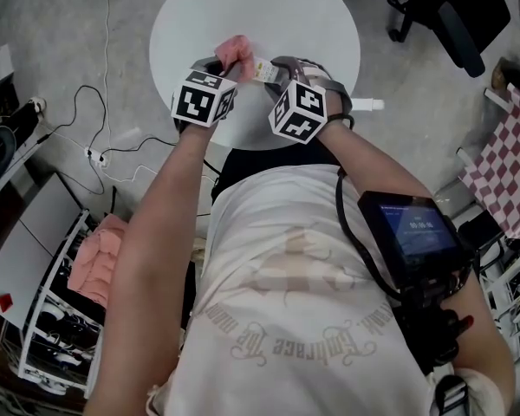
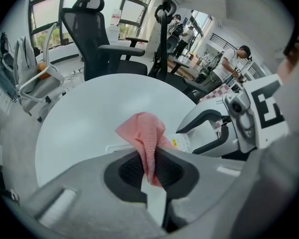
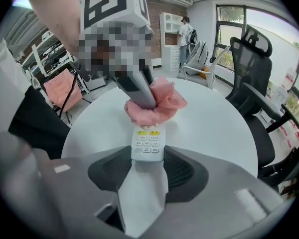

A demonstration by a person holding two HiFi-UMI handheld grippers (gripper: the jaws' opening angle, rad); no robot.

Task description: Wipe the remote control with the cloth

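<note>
My right gripper is shut on a white remote control with yellow and grey buttons, held above the round white table. A pink cloth lies bunched over the remote's far end. My left gripper is shut on that cloth, which stands up between its jaws. In the head view both grippers meet over the table's near edge, the left beside the right, with the cloth and the remote between them.
Black office chairs stand beyond the table. A second white remote-like object lies at the table's right edge. More pink cloths sit on a rack to the left. Cables and a power strip lie on the floor.
</note>
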